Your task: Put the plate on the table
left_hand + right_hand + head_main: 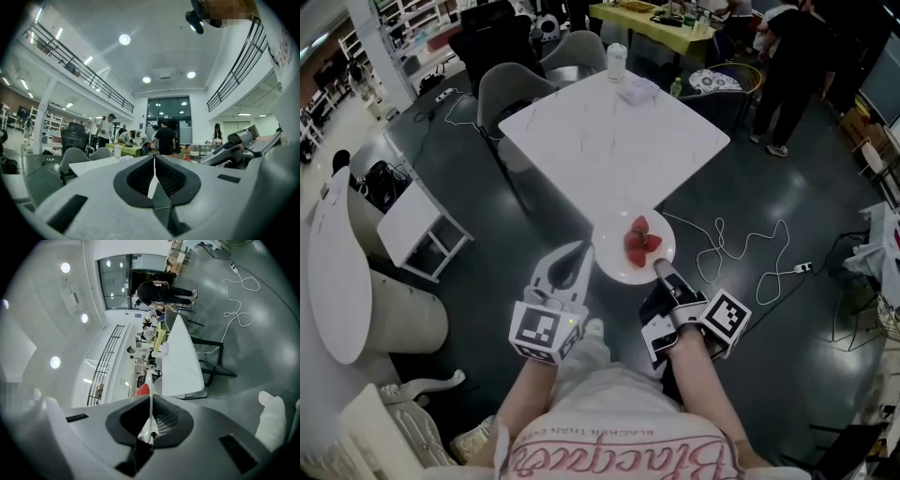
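Note:
A white plate [619, 269] with red strawberries [640, 242] is held in the air just off the near corner of the white marble table [609, 131]. My left gripper [584, 251] is shut on the plate's left rim. My right gripper [659, 269] is shut on its near right rim. In the left gripper view the plate [152, 180] shows edge-on as a thin white sliver between the jaws, with the table [93, 165] beyond. In the right gripper view the plate [150, 413] is also edge-on, a strawberry [143, 390] beside it and the table [180, 357] ahead.
A cup [617, 61] and a pale packet [637, 90] stand at the table's far side. Grey chairs [511, 89] sit at its left and back. A white cable [741, 248] lies on the floor at right, a small white side table [417, 225] at left. A person [797, 66] stands behind.

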The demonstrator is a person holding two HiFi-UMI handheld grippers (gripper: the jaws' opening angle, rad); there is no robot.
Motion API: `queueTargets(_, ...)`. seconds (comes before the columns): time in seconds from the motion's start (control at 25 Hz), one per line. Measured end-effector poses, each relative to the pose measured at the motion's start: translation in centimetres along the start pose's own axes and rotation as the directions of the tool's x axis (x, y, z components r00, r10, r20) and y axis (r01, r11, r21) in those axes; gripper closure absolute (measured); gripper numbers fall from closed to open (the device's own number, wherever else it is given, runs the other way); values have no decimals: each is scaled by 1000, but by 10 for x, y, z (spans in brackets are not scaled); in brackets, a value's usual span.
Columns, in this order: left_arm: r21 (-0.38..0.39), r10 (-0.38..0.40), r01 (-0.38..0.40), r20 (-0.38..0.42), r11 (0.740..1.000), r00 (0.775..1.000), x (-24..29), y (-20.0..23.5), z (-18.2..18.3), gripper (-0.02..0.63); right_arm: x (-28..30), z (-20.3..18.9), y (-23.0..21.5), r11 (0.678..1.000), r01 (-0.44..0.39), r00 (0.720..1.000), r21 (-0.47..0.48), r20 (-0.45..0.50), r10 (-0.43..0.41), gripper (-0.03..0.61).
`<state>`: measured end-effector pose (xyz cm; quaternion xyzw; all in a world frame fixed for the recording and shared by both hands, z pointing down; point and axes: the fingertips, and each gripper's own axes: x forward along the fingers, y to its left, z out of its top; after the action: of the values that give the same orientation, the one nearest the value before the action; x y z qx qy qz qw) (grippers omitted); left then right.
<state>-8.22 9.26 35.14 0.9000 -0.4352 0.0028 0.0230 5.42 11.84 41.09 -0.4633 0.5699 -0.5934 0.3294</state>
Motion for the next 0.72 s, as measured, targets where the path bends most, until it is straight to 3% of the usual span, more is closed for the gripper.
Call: queueTargets(0.72, -38, -30, 30, -7, 999, 1000, 103, 104, -8, 603, 132, 36, 7, 998, 54, 998, -32, 11, -54, 566)
